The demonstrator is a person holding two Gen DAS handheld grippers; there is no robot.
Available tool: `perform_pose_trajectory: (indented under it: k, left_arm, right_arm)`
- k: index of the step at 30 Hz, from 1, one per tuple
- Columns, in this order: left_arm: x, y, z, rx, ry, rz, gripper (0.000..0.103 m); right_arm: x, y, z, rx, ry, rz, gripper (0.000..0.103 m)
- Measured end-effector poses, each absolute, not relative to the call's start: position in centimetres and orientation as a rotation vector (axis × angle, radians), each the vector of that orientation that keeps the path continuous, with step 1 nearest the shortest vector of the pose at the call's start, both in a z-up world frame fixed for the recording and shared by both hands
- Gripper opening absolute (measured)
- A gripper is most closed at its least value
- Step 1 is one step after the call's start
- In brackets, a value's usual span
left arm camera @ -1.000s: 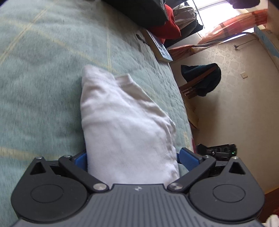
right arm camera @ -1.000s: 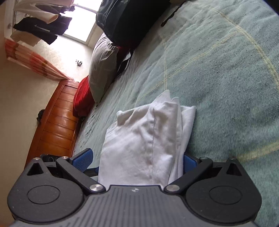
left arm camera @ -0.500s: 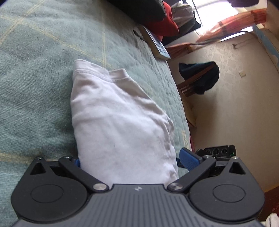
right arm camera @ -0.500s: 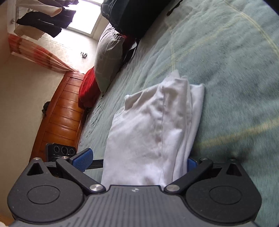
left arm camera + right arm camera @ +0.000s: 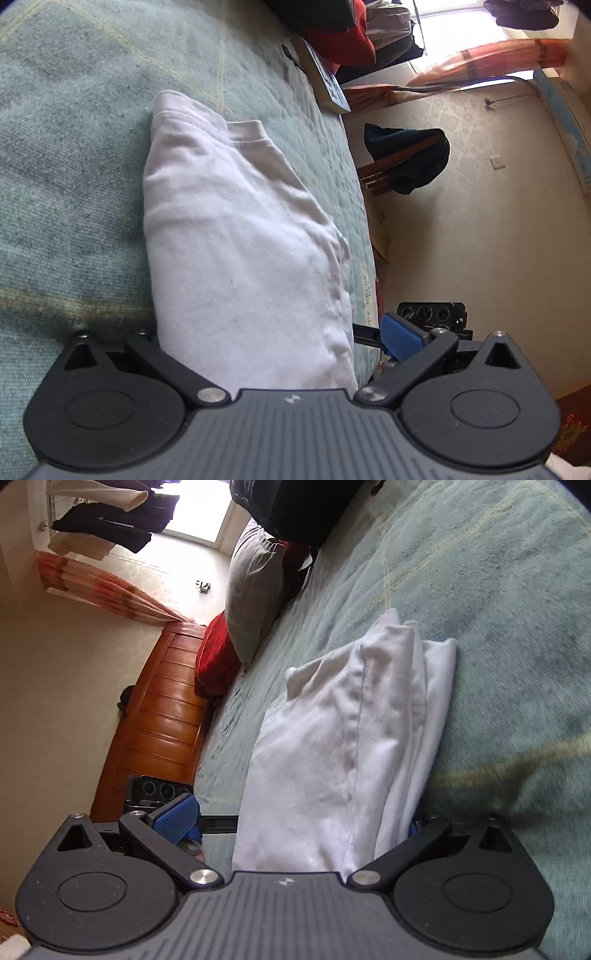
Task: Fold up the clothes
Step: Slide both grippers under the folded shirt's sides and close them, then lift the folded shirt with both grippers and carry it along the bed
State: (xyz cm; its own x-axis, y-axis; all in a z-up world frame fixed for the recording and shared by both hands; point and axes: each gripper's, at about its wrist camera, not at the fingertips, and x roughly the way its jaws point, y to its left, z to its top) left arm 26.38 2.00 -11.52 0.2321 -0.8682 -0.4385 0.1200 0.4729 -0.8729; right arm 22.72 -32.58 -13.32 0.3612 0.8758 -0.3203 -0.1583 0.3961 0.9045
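Observation:
A folded white garment (image 5: 236, 236) lies on the green bedspread (image 5: 66, 155). My left gripper (image 5: 273, 332) is open around its near end. One blue pad (image 5: 400, 339) stands clear of the cloth's edge, and the other finger is hidden between cloth and bed. In the right wrist view the same white garment (image 5: 332, 746) shows its stacked layers. My right gripper (image 5: 295, 819) is open around that end too. Its free blue pad (image 5: 177, 816) sits apart from the fabric, and the other pad is tucked against the bedspread (image 5: 517, 627).
A book (image 5: 328, 88) and red and dark bundles (image 5: 343, 40) lie at the bed's far end. A chair draped in dark cloth (image 5: 406, 158) stands on the floor. A grey pillow (image 5: 255, 594), a red cushion (image 5: 214, 657) and a wooden bed board (image 5: 159, 716) sit beyond the garment.
Both grippers have pushed further in around the folded garment. The bed-side pad of each has slipped out of sight beside the cloth. The garment's shape is unchanged.

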Motion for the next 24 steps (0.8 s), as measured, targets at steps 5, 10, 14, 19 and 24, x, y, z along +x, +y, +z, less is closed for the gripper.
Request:
perform_pose_trajectory:
  k: [5, 10, 14, 19, 24]
  left_arm:
    - [24.6, 2.5, -11.2, -0.777, 1.117, -0.823, 0.101]
    - [24.8, 4.1, -12.4, -0.792, 1.114, -0.746, 0.059]
    - [25.0, 5.0, -13.2, -0.836, 1.127, -0.726, 0.045]
    - [25.1, 3.4, -12.3, -0.789, 1.125, -0.735, 0.061]
    - [24.7, 2.2, -11.0, -0.783, 1.102, -0.756, 0.083]
  right_arm:
    - [22.0, -32.9, -13.3, 0.905, 0.938, 0.799, 0.097]
    - [22.1, -33.9, -14.2, 0.918, 0.935, 0.74, 0.074]
    - [22.4, -34.2, -14.8, 0.927, 0.949, 0.723, 0.064]
    - [22.1, -33.3, -14.3, 0.858, 0.936, 0.726, 0.068]
    - [21.6, -32.3, -13.4, 0.803, 0.926, 0.718, 0.077]
